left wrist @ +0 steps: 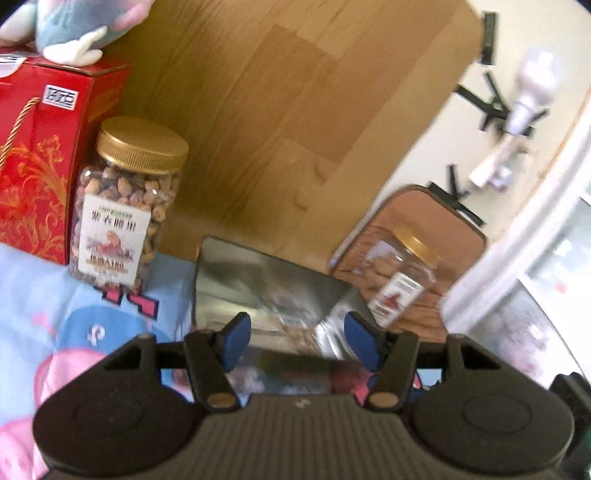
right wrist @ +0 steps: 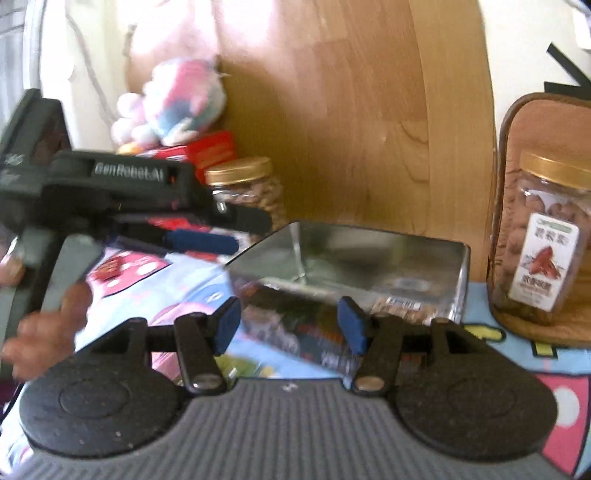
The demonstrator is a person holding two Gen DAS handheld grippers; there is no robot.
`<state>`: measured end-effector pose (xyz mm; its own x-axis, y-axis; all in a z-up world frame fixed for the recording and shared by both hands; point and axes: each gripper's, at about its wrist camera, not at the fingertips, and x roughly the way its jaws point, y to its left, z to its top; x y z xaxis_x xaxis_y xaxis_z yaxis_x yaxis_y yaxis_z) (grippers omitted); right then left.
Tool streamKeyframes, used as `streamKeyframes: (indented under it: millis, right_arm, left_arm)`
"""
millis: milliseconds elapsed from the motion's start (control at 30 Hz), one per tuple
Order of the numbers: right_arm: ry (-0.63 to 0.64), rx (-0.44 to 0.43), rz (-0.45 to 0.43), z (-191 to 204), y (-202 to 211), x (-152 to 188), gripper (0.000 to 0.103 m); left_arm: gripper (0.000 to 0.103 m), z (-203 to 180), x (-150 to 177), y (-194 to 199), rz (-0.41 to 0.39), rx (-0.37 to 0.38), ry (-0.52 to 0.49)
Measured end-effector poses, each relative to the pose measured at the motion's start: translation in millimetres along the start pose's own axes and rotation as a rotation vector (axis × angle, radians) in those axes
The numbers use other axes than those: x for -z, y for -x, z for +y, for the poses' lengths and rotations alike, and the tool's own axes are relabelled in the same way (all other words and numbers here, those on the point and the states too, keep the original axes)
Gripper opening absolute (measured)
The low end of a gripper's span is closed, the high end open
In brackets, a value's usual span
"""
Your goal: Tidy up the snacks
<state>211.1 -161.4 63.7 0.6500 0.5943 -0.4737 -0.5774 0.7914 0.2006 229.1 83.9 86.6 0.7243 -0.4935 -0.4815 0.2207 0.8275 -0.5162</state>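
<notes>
A silver foil snack bag (left wrist: 266, 284) lies flat on the cartoon-print sheet, its printed near end (right wrist: 314, 332) reaching in between my right gripper's blue pads. My right gripper (right wrist: 291, 325) is open, its pads apart on either side of that end and not pressing it. My left gripper (left wrist: 299, 339) is open over the bag's near edge. In the right wrist view the left gripper (right wrist: 236, 230) hovers by the bag's left corner, held by a hand (right wrist: 44, 314). A gold-lidded nut jar (left wrist: 122, 206) stands left of the bag. A second jar (right wrist: 546, 236) stands to the right.
A red gift box (left wrist: 37, 155) with a plush toy (left wrist: 74, 29) on top stands behind the left jar. The right jar leans against a brown cushion (right wrist: 535, 122). A wooden headboard (left wrist: 295, 92) rises close behind the bag. The sheet (left wrist: 92, 332) is soft and uneven.
</notes>
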Motion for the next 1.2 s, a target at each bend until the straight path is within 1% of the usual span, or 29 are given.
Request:
streamKeyframes:
  millis: [33,100,200,300,367,500,600,667,767,800,867,900,933,1000,1067,1100,1200]
  right_arm:
    - [0.001,-0.001,-0.008,1,11,9,0.061]
    - [-0.015,0.033,-0.001,0,23,24,0.060]
    - [-0.039,0.085,0.013,-2,28,42,0.060]
    - [-0.098,0.098,0.028,-12,29,55,0.060]
    - [-0.109,0.112,0.044,-14,25,60,0.061]
    - [-0.107,0.092,0.053,-8,26,66,0.060]
    - [-0.072,0.093,0.048,4,35,74,0.055]
    - [-0.039,0.080,0.068,14,42,83,0.055]
    - [0.013,0.051,0.101,29,54,97,0.057]
    - [0.027,0.029,0.115,33,58,101,0.059]
    - [0.021,-0.032,0.137,36,67,107,0.057]
    - [0.021,-0.040,0.130,36,73,108,0.057]
    - [0.029,-0.020,0.112,35,79,108,0.057]
    - [0.030,0.048,0.060,30,91,106,0.057]
    - [-0.053,0.104,0.013,12,97,104,0.057]
    - [-0.121,0.128,0.001,-1,98,103,0.058]
    - [-0.317,0.145,0.009,-35,90,106,0.055]
  left_arm:
    - [0.057,-2,8,5,0.004,0.010,-0.009]
    - [0.057,-6,23,10,0.029,0.026,-0.021]
    - [0.057,-12,49,9,0.088,0.063,-0.026]
    - [0.057,-16,72,4,0.139,0.078,-0.020]
    - [0.057,-15,82,-1,0.164,0.081,-0.003]
    - [0.057,-11,99,-3,0.211,0.082,0.035]
    - [0.057,-13,110,-2,0.236,0.080,0.027]
    - [0.057,-13,117,-3,0.256,0.074,0.017]
    - [0.057,-16,125,3,0.267,0.063,-0.011]
    - [0.060,-17,127,6,0.264,0.067,-0.016]
    - [0.060,-17,129,12,0.263,0.069,-0.019]
    - [0.060,-17,128,15,0.259,0.070,-0.014]
    - [0.060,-16,127,17,0.252,0.070,-0.012]
    - [0.060,-16,122,20,0.233,0.069,-0.002]
    - [0.060,-16,116,21,0.221,0.085,0.019]
    - [0.060,-16,114,21,0.219,0.091,0.027]
    - [0.060,-18,112,17,0.216,0.090,0.033]
